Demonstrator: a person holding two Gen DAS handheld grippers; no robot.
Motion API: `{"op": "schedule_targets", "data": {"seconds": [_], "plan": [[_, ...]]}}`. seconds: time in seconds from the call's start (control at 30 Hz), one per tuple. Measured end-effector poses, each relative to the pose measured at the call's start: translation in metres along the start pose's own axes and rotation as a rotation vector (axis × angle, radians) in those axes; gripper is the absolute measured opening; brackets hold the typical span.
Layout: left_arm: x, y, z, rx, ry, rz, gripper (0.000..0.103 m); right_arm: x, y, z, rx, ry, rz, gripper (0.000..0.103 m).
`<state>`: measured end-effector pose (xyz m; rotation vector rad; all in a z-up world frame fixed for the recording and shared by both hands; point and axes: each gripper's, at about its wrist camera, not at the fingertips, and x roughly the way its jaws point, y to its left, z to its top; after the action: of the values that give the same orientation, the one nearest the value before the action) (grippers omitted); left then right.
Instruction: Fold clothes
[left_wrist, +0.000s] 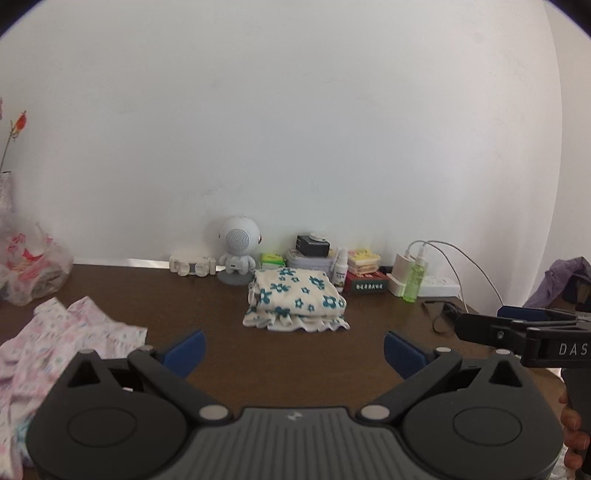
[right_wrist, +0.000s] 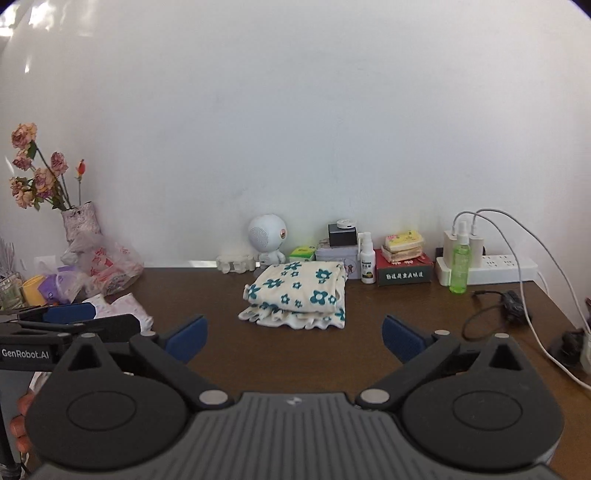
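A folded cream garment with teal flowers (left_wrist: 295, 299) lies on the brown table (left_wrist: 295, 365) near the back, also in the right wrist view (right_wrist: 297, 295). A pink patterned garment (left_wrist: 55, 354) lies crumpled at the table's left; a part of it shows in the right wrist view (right_wrist: 125, 308). My left gripper (left_wrist: 293, 350) is open and empty, above the table in front of the folded garment. My right gripper (right_wrist: 293, 338) is open and empty too. Each gripper shows at the edge of the other's view.
Along the wall stand a white robot speaker (right_wrist: 267, 240), boxes (right_wrist: 404, 271), a small spray bottle (right_wrist: 367, 258), a green bottle (right_wrist: 460, 266) and a power strip (right_wrist: 491, 267) with cables. A vase of dried flowers (right_wrist: 79, 219) and plastic bags (right_wrist: 107, 266) sit at the left.
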<state>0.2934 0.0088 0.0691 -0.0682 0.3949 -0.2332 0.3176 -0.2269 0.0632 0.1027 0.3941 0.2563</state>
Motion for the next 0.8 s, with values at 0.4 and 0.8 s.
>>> {"op": "schedule_targets", "data": {"seconds": [0.4, 0.8], "plan": [[-0.174, -0.043, -0.117, 0.009, 0.066, 0.016, 0.103, -0.18, 0.06, -0.105, 0.009, 0.08, -0.065, 0.103], [-0.217, -0.044, -0.172, -0.057, 0.102, 0.074, 0.103, -0.232, 0.084, -0.167, 0.037, 0.133, -0.135, 0.103]]}}
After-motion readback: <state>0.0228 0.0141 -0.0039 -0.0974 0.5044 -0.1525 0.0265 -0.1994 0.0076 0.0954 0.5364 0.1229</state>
